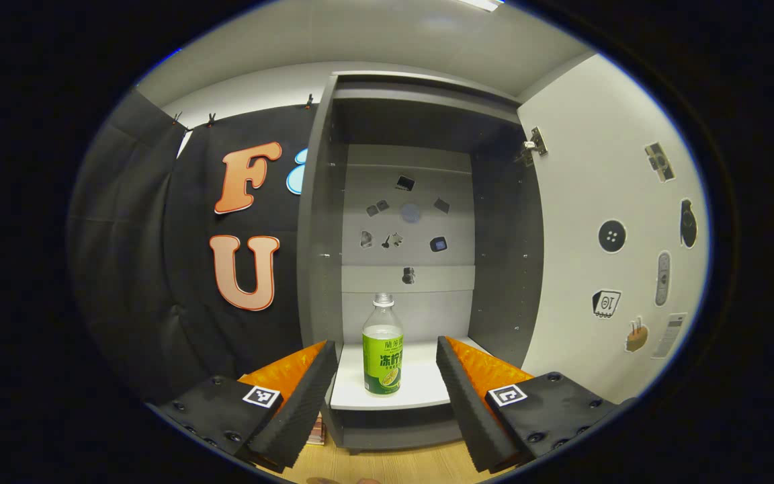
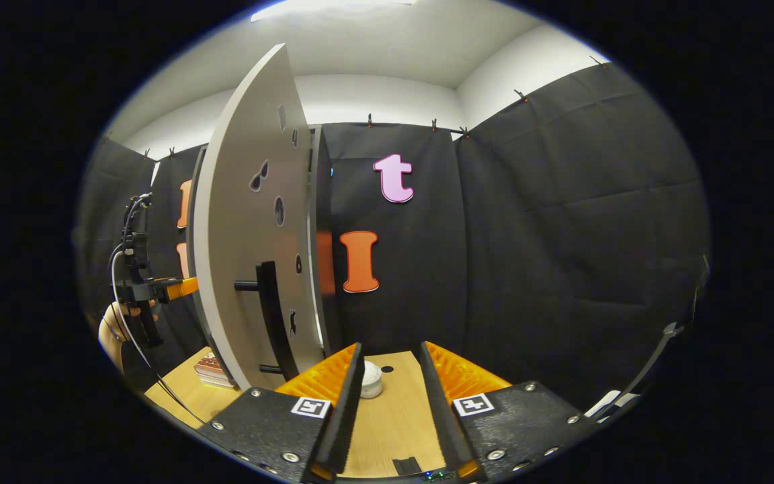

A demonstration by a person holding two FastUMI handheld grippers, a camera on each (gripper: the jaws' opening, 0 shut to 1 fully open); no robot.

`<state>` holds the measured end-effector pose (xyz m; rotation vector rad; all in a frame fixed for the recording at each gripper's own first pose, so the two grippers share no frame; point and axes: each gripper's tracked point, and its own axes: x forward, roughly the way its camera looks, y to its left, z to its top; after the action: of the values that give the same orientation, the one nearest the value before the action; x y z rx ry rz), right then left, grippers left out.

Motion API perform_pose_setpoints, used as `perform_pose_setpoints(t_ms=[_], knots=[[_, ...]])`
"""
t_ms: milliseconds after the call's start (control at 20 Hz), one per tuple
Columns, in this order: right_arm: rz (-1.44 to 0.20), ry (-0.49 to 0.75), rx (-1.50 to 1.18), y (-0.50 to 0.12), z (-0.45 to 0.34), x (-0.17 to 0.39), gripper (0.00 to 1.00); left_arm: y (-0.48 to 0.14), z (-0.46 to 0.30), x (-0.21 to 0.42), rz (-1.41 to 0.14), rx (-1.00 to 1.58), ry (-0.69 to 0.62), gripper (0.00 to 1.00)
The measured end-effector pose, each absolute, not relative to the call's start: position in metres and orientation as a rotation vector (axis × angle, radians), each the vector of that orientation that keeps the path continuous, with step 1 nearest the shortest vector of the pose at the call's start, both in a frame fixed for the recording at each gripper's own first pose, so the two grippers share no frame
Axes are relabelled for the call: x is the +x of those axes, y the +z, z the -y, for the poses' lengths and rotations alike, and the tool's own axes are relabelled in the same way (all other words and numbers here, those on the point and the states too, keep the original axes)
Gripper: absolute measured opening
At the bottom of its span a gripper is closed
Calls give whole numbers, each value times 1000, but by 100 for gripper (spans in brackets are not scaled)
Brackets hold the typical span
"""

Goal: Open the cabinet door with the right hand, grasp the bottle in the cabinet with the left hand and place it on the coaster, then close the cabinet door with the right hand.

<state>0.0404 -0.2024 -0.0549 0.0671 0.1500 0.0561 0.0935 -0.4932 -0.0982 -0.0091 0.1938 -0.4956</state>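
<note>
Green-labelled and made of clear plastic, the capless bottle [image 1: 382, 349] stands upright on the pale bottom shelf [image 1: 420, 390] of the grey cabinet [image 1: 320, 269], at lower centre of the left gripper view. The white cabinet door [image 1: 602, 235] stands open at the right of that view. Your left gripper [image 1: 387, 390] faces the bottle with its fingers apart and holding nothing; the bottle sits between them in the picture but farther back, untouched.

The bottle looks light, thin-walled and liable to dent, and it appears partly filled with no cap, so keep it upright. Take it around the labelled middle, where the sides run straight.

In the right gripper view, your right gripper [image 2: 390, 396] hovers over the wooden desk [image 2: 394, 417], fingers apart and empty, near the door's black bar handle [image 2: 273, 316]. A small white round object [image 2: 371, 380] lies just ahead, possibly the coaster.
</note>
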Motion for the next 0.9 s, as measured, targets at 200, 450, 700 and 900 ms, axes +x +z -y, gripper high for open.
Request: perform_pose_setpoints(t_ms=[200, 450, 700, 900], knots=[[-146, -8, 82, -55, 221, 44, 87, -129, 522, 128, -239, 11, -514, 97], [-150, -64, 89, -57, 233, 49, 93, -159, 541, 171, -264, 28, -501, 97], [-167, -97, 81, -63, 236, 49, 93, -182, 549, 204, -284, 32, -483, 97], [-182, -120, 82, -69, 239, 51, 93, -199, 550, 223, -312, 43, -473, 97]])
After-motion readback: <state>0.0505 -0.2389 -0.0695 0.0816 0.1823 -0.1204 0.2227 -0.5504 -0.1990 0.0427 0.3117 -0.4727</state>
